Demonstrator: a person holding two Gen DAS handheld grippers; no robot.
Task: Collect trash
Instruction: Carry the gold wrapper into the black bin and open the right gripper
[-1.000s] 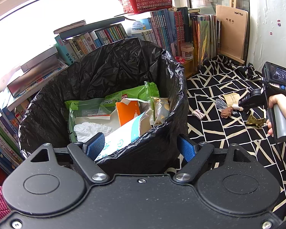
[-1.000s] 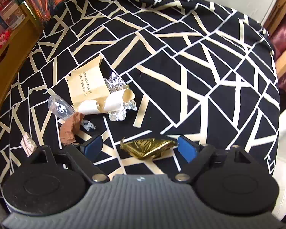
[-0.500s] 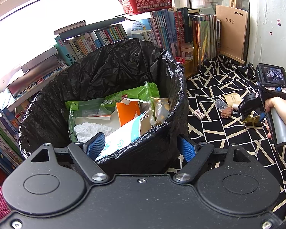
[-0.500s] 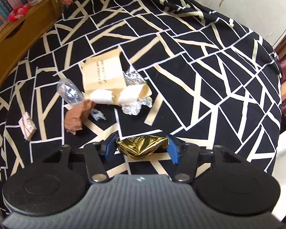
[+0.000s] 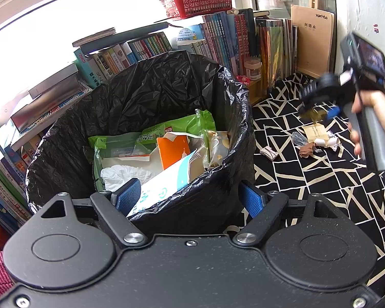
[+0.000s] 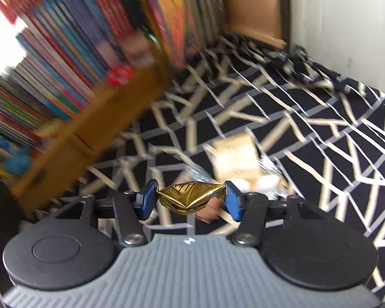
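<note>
A bin lined with a black bag fills the left wrist view, with green, orange and white packaging inside. My left gripper straddles its near rim, one pad inside and one outside, shut on it. My right gripper is shut on a crumpled gold foil wrapper, held clear of the cloth. In the left wrist view, the right gripper hangs to the right of the bin with the gold wrapper in it. On the cloth below lie a tan paper, a brown scrap, clear plastic and a small folded piece.
The black-and-white patterned cloth covers the surface to the right of the bin. Rows of books and a red basket stand behind. A wooden shelf edge borders the cloth. A white wall rises on the right.
My right gripper closed on the gold wrapper, then lifted it off the cloth and swung toward the bookshelf side. The left gripper and bin stayed still.
</note>
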